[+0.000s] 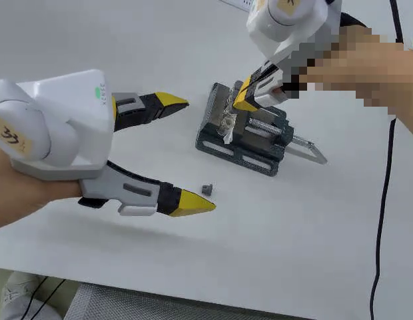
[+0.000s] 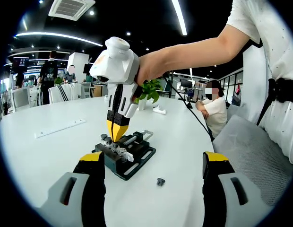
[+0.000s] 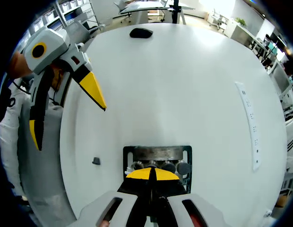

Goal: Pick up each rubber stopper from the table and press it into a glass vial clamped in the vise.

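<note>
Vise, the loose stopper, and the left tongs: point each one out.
vise (image 1: 236, 155), head view, front edge of its base.
loose stopper (image 1: 207, 189), head view, its top.
left tongs (image 1: 200, 155), head view, midway between the open yellow tips.

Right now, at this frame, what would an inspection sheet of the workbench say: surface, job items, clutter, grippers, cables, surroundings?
Surface: white table, evenly lit.
Job's things: vise holding a row of glass vials; one loose rubber stopper on the table beside it.
Clutter: long white strip and a dark object, both farther off on the table.
Grippers: left gripper open, pointing toward the vise, one tip near the loose stopper; right gripper shut, tips down at the vials; whether it grips anything is hidden.
Cables: black cable along the table's right side.
Surroundings: open office, seated people, a plant.
</note>
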### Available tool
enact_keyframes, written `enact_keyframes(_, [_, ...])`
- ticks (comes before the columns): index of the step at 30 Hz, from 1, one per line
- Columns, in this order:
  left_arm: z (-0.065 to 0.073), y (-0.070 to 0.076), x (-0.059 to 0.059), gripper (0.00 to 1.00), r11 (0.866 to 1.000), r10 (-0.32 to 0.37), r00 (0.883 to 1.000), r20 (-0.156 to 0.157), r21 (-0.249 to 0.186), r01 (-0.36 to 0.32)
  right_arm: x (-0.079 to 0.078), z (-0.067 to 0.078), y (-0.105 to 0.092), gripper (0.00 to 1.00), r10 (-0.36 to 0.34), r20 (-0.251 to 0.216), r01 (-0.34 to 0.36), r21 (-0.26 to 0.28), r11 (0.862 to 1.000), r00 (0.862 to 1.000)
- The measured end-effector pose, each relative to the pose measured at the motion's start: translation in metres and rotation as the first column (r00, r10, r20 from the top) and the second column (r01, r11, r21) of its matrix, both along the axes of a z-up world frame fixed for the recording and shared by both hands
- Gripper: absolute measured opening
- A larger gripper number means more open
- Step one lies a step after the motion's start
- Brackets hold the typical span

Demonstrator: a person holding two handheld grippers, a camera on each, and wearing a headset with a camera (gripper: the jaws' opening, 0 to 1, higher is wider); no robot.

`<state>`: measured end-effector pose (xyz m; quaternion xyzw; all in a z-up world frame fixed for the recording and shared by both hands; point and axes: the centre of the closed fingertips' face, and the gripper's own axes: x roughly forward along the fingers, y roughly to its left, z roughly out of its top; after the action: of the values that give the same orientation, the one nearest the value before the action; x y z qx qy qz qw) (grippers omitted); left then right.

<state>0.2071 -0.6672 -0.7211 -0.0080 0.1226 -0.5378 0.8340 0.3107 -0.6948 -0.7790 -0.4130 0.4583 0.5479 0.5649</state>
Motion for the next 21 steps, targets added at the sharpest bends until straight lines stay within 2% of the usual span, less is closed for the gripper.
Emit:
enact_keyframes(15, [0.0003, -0.0016, 0.0021, 0.83, 1.0, -0.003, 1.0, 0.0, -0.008, 0.003, -0.0035, -0.0011, -0.0007, 0.0, 0.038, -0.025, -0.039, -0.048, 0.998, 0.999])
enact_keyframes(21, [0.0002, -0.0018, 0.0033, 0.83, 1.0, -0.001, 1.0, 0.001, -0.007, 0.001, -0.0033, -0.0016, 0.001, 0.0, 0.024, -0.022, -0.025, -0.043, 0.999, 0.999])
